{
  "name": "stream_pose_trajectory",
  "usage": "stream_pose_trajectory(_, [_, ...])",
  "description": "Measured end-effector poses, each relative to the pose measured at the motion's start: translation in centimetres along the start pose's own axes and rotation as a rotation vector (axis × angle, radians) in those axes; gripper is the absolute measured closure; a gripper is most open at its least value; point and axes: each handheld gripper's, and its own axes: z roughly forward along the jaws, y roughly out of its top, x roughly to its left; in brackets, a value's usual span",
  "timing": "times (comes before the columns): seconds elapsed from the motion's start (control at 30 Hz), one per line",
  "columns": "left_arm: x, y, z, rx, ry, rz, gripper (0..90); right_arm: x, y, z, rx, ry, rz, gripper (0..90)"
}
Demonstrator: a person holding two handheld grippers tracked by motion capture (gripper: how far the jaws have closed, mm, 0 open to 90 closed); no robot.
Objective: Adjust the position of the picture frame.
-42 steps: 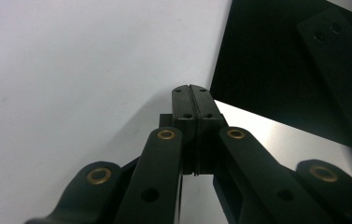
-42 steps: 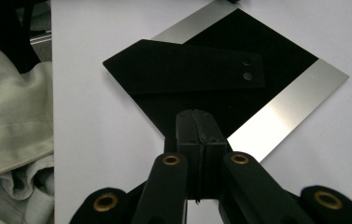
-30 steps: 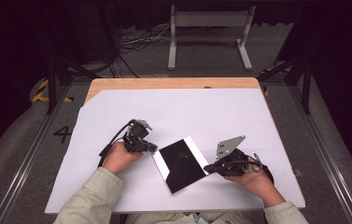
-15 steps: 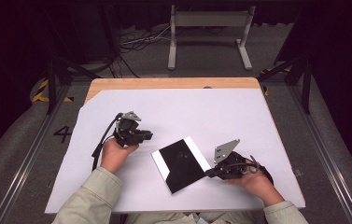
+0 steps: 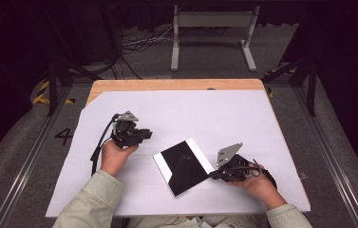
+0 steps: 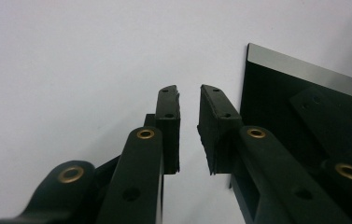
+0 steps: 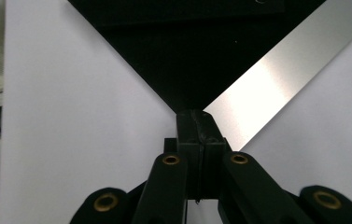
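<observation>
Left gripper (image 5: 144,135) has left the black sheet (image 5: 184,166), jaws opening.

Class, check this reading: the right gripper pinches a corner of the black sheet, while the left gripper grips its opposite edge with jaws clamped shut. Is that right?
One part is wrong. The left gripper grips nothing: the left gripper view shows its jaws parted with only white table between them, beside the black sheet. Its jaws have just been opening. The right gripper does pinch the sheet's corner.
</observation>
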Motion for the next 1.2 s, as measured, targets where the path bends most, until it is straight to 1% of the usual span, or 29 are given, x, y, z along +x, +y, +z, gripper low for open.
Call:
stream_pose_trajectory(0.1, [0.1,-0.2,-0.3,-0.001,0.009,-0.005,78.1,-0.3,0.2,0.3,-0.013,-0.032,0.025,90.0])
stream_pose_trajectory(0.27, [0.4,-0.9,-0.9,-0.007,0.027,-0.025,78.1,-1.1,0.9,0.7,-0.01,-0.079,0.038,90.0])
stream_pose_trajectory(0.3, [0.5,-1.0,-1.1,-0.006,0.032,-0.033,78.1,-1.2,1.0,0.8,-0.011,-0.082,0.043,90.0])
stream_pose_trajectory(0.33, [0.6,-1.1,-1.2,-0.005,0.036,-0.033,78.0,-1.5,1.2,0.9,-0.014,-0.088,0.058,90.0])
stream_pose_trajectory(0.4, [0.7,-1.4,-1.5,-0.012,0.042,-0.037,78.0,-1.9,1.4,1.1,-0.016,-0.096,0.06,90.0])
stream_pose_trajectory(0.53, [0.8,-2.2,-2.2,-0.009,0.057,-0.058,78.0,-2.7,2.1,1.7,-0.021,-0.124,0.083,90.0])
stream_pose_trajectory(0.6, [0.9,-2.5,-2.6,-0.008,0.068,-0.06,78.1,-3.1,2.5,1.9,-0.023,-0.137,0.091,90.0])
stream_pose_trajectory(0.63, [0.9,-2.7,-2.8,-0.012,0.072,-0.068,78.0,-3.4,2.7,2.1,-0.027,-0.143,0.103,90.0])
stream_pose_trajectory(0.7, [1.0,-3.1,-3.2,-0.016,0.085,-0.073,78.0,-3.8,3.0,2.4,-0.029,-0.152,0.105,90.0])
stream_pose_trajectory(0.73, [1.0,-3.3,-3.4,-0.014,0.085,-0.083,78.0,-4.0,3.3,2.6,-0.031,-0.156,0.112,90.0])
stream_pose_trajectory(0.77, [1.0,-3.5,-3.6,-0.013,0.091,-0.086,78.0,-4.2,3.5,2.7,-0.032,-0.159,0.126,90.0])
stream_pose_trajectory(0.8, [1.1,-3.7,-3.8,-0.015,0.1,-0.09,78.0,-4.4,3.6,2.8,-0.031,-0.161,0.129,90.0])
stream_pose_trajectory(0.9, [1.2,-4.3,-4.4,-0.017,0.113,-0.104,78.0,-4.8,4.2,3.2,-0.034,-0.183,0.166,90.0])
stream_pose_trajectory(1.03, [1.2,-5.2,-5.1,-0.015,0.122,-0.121,78.0,-5.2,4.9,3.7,-0.038,-0.209,0.191,90.0])
stream_pose_trajectory(1.13, [1.2,-5.7,-5.4,0.002,0.119,-0.129,78.1,-5.5,5.4,4.2,-0.043,-0.229,0.215,90.0])
stream_pose_trajectory(1.2, [1.2,-6.1,-5.5,0.006,0.123,-0.136,78.2,-5.7,5.8,4.5,-0.048,-0.246,0.222,90.0])
